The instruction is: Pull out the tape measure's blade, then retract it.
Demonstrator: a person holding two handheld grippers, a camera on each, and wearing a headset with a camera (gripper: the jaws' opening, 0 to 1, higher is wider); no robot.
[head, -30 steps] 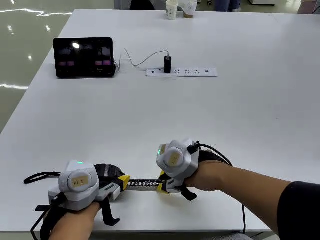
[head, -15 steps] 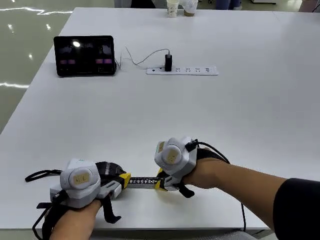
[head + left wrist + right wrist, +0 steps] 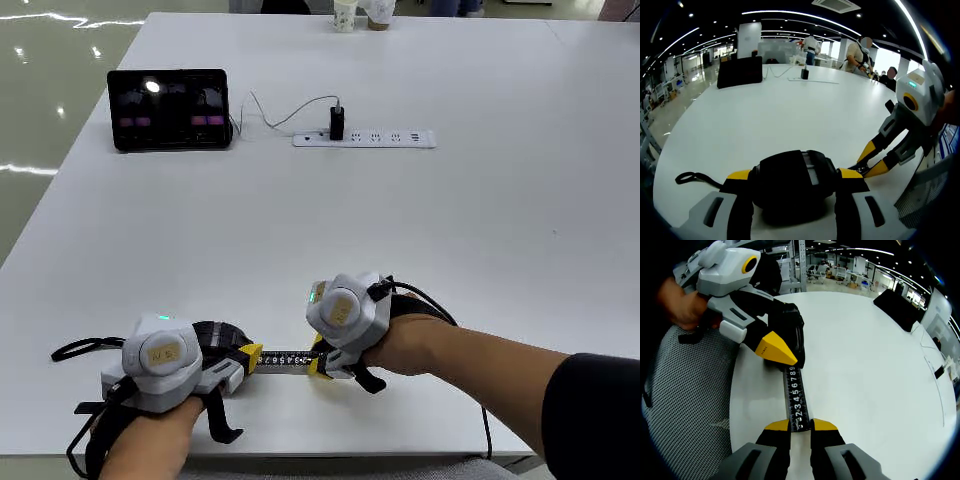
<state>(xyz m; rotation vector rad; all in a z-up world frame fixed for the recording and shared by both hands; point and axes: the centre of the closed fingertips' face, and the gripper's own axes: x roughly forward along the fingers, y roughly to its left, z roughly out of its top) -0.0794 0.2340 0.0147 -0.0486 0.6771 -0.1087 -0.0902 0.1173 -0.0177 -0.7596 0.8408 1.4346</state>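
The left gripper point(image 3: 795, 175) clamps the black tape measure case point(image 3: 790, 196) at the near edge of the white table point(image 3: 400, 220). A short black blade point(image 3: 793, 392) with white numerals runs to the right gripper point(image 3: 800, 426), whose jaws pinch its end.

Grey right tongs point(image 3: 320, 363), yellow-tipped; dark sleeve point(image 3: 600, 410)

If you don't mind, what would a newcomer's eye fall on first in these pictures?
The left gripper clamps a black tape measure at the near table edge, and the right gripper pinches the end of its numbered blade. Farther back sit a tablet and a power strip.
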